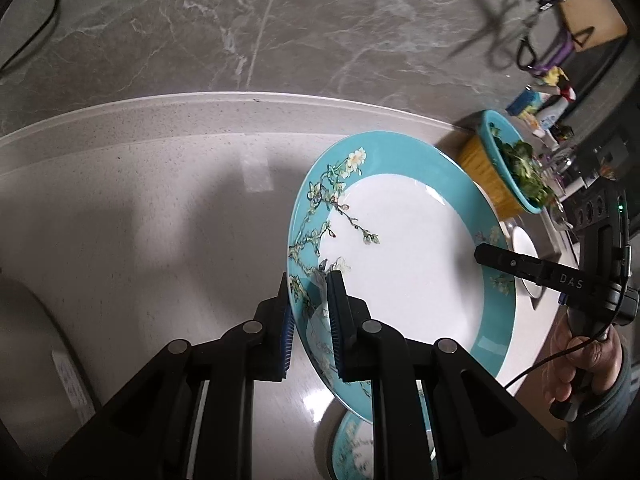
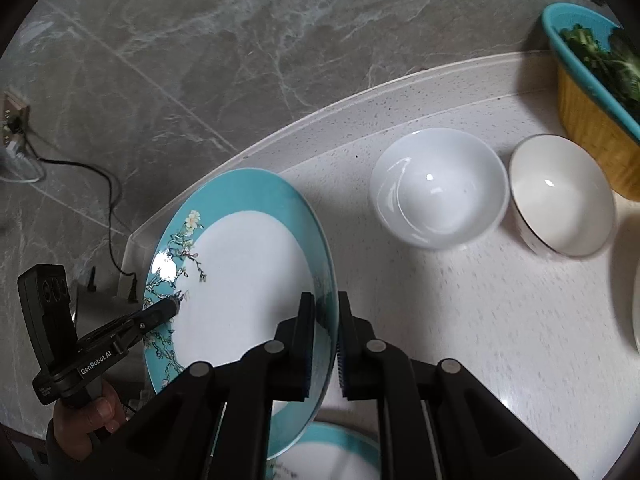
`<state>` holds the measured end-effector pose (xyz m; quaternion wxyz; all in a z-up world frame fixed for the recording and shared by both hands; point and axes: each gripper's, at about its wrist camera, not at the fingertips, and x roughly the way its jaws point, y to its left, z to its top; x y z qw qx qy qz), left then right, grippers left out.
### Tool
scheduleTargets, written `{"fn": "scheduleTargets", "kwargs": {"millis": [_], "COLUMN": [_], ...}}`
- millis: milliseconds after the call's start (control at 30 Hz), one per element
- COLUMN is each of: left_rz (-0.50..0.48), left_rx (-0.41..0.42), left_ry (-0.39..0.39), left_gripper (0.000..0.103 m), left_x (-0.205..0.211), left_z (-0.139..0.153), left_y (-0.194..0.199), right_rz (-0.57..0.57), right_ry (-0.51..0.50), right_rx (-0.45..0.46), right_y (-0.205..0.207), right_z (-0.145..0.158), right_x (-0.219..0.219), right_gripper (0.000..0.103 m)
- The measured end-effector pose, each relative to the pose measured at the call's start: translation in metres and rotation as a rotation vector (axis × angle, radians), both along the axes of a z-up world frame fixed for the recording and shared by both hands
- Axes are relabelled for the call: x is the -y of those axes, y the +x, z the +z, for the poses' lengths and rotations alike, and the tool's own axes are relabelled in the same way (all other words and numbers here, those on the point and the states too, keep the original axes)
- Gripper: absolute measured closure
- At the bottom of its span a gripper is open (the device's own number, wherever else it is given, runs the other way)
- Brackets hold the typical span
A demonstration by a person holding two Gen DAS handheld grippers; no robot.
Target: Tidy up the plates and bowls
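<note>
The teal-rimmed plate (image 1: 404,264) with its blossom-branch pattern hangs tilted above the table (image 1: 160,240), held on two opposite sides. My left gripper (image 1: 310,320) has its jaws narrowed onto the flowered stretch of rim nearest me, one blue pad under the plate and the other on its upper face. My right gripper (image 2: 324,340) clamps the opposite rim in the same way, the plate's edge running straight between its two pads. From the left wrist view the right gripper's finger reaches in over the far rim, with my right hand (image 1: 580,364) wrapped round its handle; from the right wrist view my left hand (image 2: 88,416) grips the other tool at the flowered side.

Directly below the raised plate a second teal plate (image 2: 336,452) of the same pattern lies on the table, only partly visible under my jaws. Farther along the table stand a white bowl (image 2: 438,188) and, just beside it, a dark-rimmed white bowl (image 2: 560,196), both upright. Beyond them sits a yellow basket with a teal rim (image 2: 588,120) holding leafy greens (image 2: 612,64). A grey marbled wall (image 1: 280,28) rises behind the table, with a black cable (image 2: 108,188) trailing across it.
</note>
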<state>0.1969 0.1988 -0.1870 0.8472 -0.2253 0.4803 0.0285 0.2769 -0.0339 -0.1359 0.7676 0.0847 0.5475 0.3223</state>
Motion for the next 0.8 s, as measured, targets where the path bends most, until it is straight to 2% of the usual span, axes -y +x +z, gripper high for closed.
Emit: {"fn": "scheduleTargets", "kwargs": {"millis": [300,600,800], "left_rz": [-0.031,-0.059,-0.081], "left_rx": [0.017,-0.019,-0.039], "left_ry": [-0.009,-0.041,-0.021], "left_gripper": [0.090,0.090,0.090], "left_x": [0.047,0.071,0.081], "left_z": [0.020,-0.001,-0.014], "left_y": [-0.064,-0.111,-0.132], "right_rz": [-0.006,-0.006,-0.009], "right_ry": [0.000,-0.013,-0.022], "right_rx": [0.017,0.021,0.009], "right_y": [-0.050,-0.093,-0.117], "right_z": [0.019,0.014,-0.002], "right_x": [0.033,0.054,0.064], "right_gripper": [0.091,0.091,0.091]}}
